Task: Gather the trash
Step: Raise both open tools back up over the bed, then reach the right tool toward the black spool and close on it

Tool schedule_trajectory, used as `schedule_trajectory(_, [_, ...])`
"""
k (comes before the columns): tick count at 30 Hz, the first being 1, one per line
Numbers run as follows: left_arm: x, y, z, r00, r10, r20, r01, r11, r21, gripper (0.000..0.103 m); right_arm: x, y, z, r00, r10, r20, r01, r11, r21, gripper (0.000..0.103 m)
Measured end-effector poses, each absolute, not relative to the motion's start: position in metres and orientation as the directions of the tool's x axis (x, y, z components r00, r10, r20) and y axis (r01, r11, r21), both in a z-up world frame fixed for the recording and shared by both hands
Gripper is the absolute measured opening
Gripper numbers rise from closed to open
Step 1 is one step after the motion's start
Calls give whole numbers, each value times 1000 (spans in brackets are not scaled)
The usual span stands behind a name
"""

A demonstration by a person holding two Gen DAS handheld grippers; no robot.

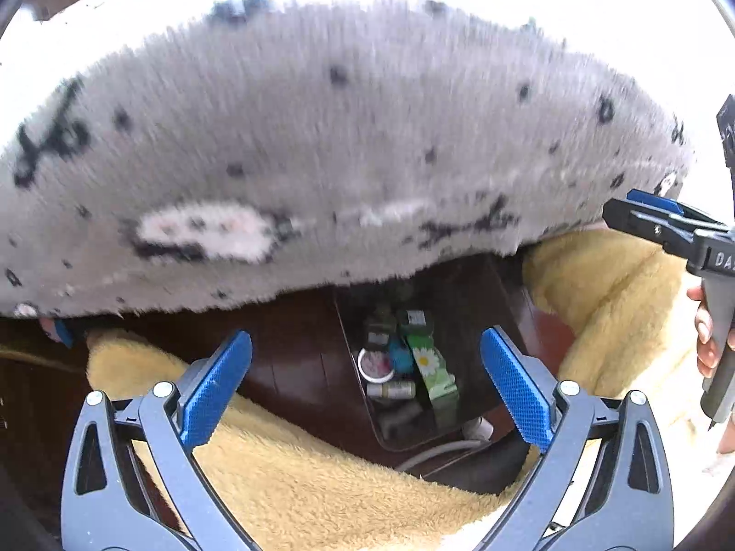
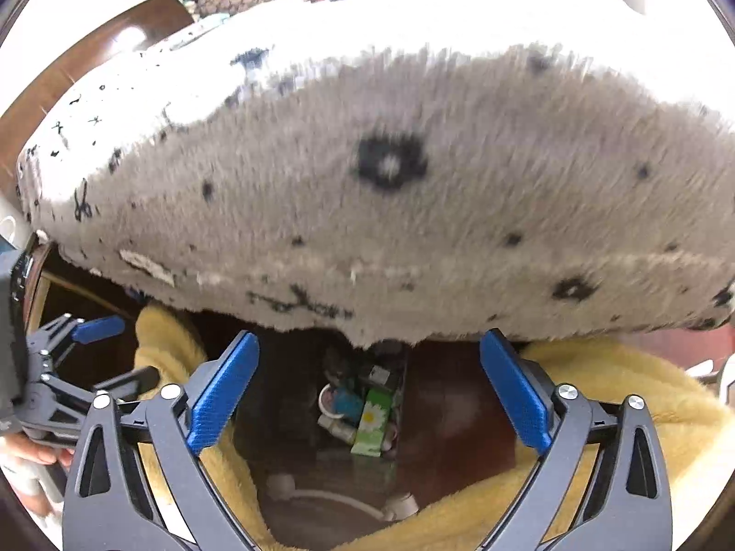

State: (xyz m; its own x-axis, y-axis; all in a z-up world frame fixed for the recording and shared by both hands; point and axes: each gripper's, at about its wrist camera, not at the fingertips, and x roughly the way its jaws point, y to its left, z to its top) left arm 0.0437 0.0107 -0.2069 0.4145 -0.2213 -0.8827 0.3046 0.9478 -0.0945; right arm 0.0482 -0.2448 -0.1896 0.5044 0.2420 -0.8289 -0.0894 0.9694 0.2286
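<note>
While both views are smeared by motion, I can still fix the layout around the clear bin, which sits on the dark wooden floor below the bed edge. No earlier view is on hand, so this note covers the present only.

Left tongs: blue pads spread wide, nothing between them, hanging above the bin. Right tongs: likewise wide apart and empty, over the same bin; they also show at the right edge of the left view.

Trash: small bottles, a round tub and a green daisy carton lie inside the bin, under the overhang of the grey speckled blanket. A yellow fleece lies on either side of the bin.

Step in hand, my judgement: reach for a piece of trash. To do it well I would come in low beneath the blanket edge, pick one item only, and keep one pair of tongs back so the two do not foul each other.

Hard to read: the bin's far end is hidden by the blanket, labels are illegible, and a white cable near the bin is partly cut off.
</note>
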Motion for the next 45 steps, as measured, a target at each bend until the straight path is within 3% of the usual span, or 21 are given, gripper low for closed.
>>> schedule_trajectory(22, [107,23,-77,665,-201,-719,277,961,-12,95,87,-261,-72,747,118,-655,-107,993,56,99])
schedule_trajectory(29, [146,31,-70,674,-162,-721,245,970,11,95,125,-262,-56,748,133,-651,-122,991,62,99])
schedule_trajectory(45, [232,22,-82,650,-107,-752,205,978,38,95,265,-219,-80,704,144,-696,-151,987,51,98])
